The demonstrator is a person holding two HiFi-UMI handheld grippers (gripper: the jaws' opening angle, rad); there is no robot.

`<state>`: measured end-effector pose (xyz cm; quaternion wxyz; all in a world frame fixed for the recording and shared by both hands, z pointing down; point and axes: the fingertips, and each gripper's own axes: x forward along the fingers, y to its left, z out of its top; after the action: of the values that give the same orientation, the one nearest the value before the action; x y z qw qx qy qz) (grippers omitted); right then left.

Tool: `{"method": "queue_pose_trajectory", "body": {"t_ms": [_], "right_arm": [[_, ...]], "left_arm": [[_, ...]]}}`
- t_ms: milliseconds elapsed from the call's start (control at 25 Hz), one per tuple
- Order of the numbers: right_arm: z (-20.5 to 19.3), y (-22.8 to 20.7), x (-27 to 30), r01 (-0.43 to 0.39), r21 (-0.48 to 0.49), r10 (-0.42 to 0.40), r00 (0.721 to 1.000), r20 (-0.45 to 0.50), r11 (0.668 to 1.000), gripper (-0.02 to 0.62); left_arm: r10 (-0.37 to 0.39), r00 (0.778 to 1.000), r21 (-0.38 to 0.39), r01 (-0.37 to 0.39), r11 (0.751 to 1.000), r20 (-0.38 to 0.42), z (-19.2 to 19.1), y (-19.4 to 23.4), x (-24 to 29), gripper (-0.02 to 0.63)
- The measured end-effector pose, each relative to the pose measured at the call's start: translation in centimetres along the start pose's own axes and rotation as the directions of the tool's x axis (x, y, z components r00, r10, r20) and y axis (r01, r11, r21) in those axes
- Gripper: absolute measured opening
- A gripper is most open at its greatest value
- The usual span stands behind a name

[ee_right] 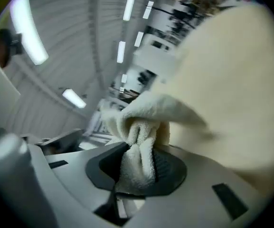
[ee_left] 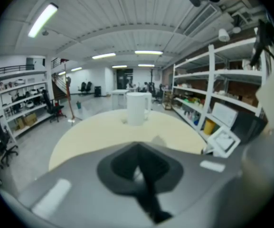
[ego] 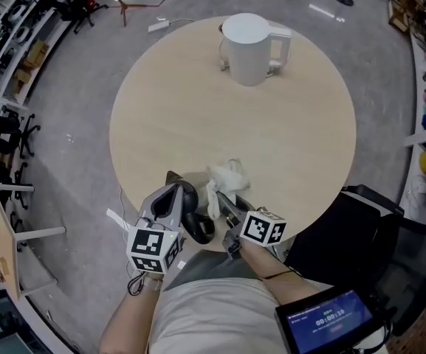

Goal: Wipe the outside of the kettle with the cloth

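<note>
A white kettle (ego: 248, 50) stands upright at the far side of the round beige table (ego: 294, 131), handle to the right; it also shows in the left gripper view, where the kettle (ee_left: 137, 108) is small and far ahead. At the near edge my right gripper (ego: 224, 198) is shut on a white cloth (ego: 227, 177). In the right gripper view the bunched cloth (ee_right: 137, 127) is pinched between the pads of that gripper (ee_right: 139, 160). My left gripper (ego: 185, 192) is beside it on the left, its jaws closed together with nothing in them (ee_left: 137, 151).
A black chair (ego: 360, 234) stands at the table's right near side, with a tablet screen (ego: 327, 319) below it. Shelving lines the left edge (ego: 6, 57) and the right side (ee_left: 212, 99). A cord and base (ego: 224, 54) sit by the kettle.
</note>
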<state>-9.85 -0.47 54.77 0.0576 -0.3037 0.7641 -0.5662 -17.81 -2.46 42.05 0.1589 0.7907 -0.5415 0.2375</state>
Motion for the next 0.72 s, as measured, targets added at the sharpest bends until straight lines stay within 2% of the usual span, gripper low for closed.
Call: {"method": "queue_pose_trajectory", "body": {"t_ms": [40, 80, 120, 160, 200, 240, 280, 320, 360, 400, 440, 480, 520, 560, 600, 640, 680, 720], "right_arm": [[-1.6, -3.6, 0.0, 0.104, 0.072, -0.098, 0.992, -0.074, 0.992, 0.110], [-3.0, -5.1, -0.4, 0.150, 0.100, -0.135, 0.981, -0.140, 0.984, 0.110], [-3.6, -3.9, -1.1, 0.117, 0.083, -0.103, 0.982, -0.158, 0.990, 0.109], [-3.4, -0.8, -1.9, 0.025, 0.026, -0.022, 0.991, -0.129, 0.999, 0.109], [-2.7, 2.3, -2.5, -0.074, -0.052, 0.069, 0.994, -0.089, 0.996, 0.109], [-2.4, 3.9, -2.6, -0.125, -0.114, 0.117, 0.991, -0.071, 0.986, 0.109], [-2.9, 2.9, -2.3, -0.104, -0.126, 0.093, 0.992, -0.084, 0.987, 0.109], [-4.2, -0.1, -1.7, -0.025, -0.083, 0.014, 0.991, -0.132, 0.996, 0.109], [-5.8, -3.5, -1.0, 0.069, -0.019, -0.072, 0.974, -0.214, 0.997, 0.109], [-7.1, -5.8, -0.5, 0.135, 0.026, -0.122, 0.948, -0.293, 0.990, 0.109], [-7.6, -6.3, -0.4, 0.148, 0.036, -0.128, 0.935, -0.332, 0.988, 0.109], [-6.8, -4.7, -0.7, 0.102, 0.020, -0.090, 0.943, -0.319, 0.995, 0.109], [-5.3, -1.6, -1.3, 0.002, -0.004, -0.003, 0.964, -0.266, 1.000, 0.107], [-3.6, 2.1, -1.9, -0.131, -0.031, 0.122, 0.972, -0.198, 0.991, 0.107], [-2.5, 5.2, -2.3, -0.246, -0.063, 0.234, 0.961, -0.149, 0.967, 0.107], [-2.2, 6.4, -2.2, -0.297, -0.094, 0.284, 0.950, -0.132, 0.950, 0.107], [-2.6, 5.3, -1.7, -0.274, -0.105, 0.259, 0.955, -0.144, 0.956, 0.106], [-3.7, 2.2, -1.0, -0.191, -0.080, 0.174, 0.967, -0.186, 0.978, 0.106]], "left_arm": [[-0.002, 1.000, -0.002, 0.002, 1.000, -0.002, -0.1, 0.0, 0.1, -0.003], [-0.004, 1.000, -0.005, 0.004, 1.000, -0.005, -0.1, 0.0, 0.1, -0.003], [-0.006, 1.000, -0.006, 0.006, 1.000, -0.006, -0.2, -0.1, 0.0, -0.003], [-0.006, 1.000, -0.004, 0.006, 1.000, -0.005, -0.1, -0.2, 0.0, -0.004], [-0.006, 1.000, -0.003, 0.006, 1.000, -0.002, 0.0, -0.2, 0.1, -0.003], [-0.004, 1.000, -0.003, 0.004, 1.000, 0.000, 0.1, -0.1, 0.1, -0.003], [-0.003, 1.000, -0.003, 0.003, 1.000, -0.001, 0.1, 0.0, 0.1, -0.003], [-0.003, 1.000, -0.003, 0.003, 1.000, -0.002, 0.1, 0.0, 0.1, -0.004], [-0.006, 1.000, -0.004, 0.006, 1.000, -0.003, 0.0, 0.1, 0.2, -0.004], [-0.011, 1.000, -0.010, 0.011, 1.000, -0.004, -0.1, 0.1, 0.2, -0.003], [-0.016, 1.000, -0.018, 0.016, 1.000, -0.004, -0.2, 0.2, 0.3, -0.003], [-0.022, 1.000, -0.024, 0.021, 0.999, -0.004, -0.3, 0.1, 0.4, -0.003], [-0.026, 1.000, -0.023, 0.026, 0.999, -0.005, -0.3, 0.0, 0.5, -0.003], [-0.029, 1.000, -0.018, 0.029, 0.999, -0.006, -0.3, 0.0, 0.6, -0.004], [-0.032, 0.999, -0.010, 0.032, 0.999, -0.009, -0.3, -0.1, 0.6, -0.003], [-0.032, 0.999, -0.003, 0.032, 0.999, -0.011, -0.3, 0.0, 0.6, -0.003], [-0.030, 0.999, 0.000, 0.030, 1.000, -0.012, -0.3, 0.2, 0.6, -0.004], [-0.028, 1.000, -0.001, 0.028, 1.000, -0.012, -0.3, 0.4, 0.6, -0.003]]}}
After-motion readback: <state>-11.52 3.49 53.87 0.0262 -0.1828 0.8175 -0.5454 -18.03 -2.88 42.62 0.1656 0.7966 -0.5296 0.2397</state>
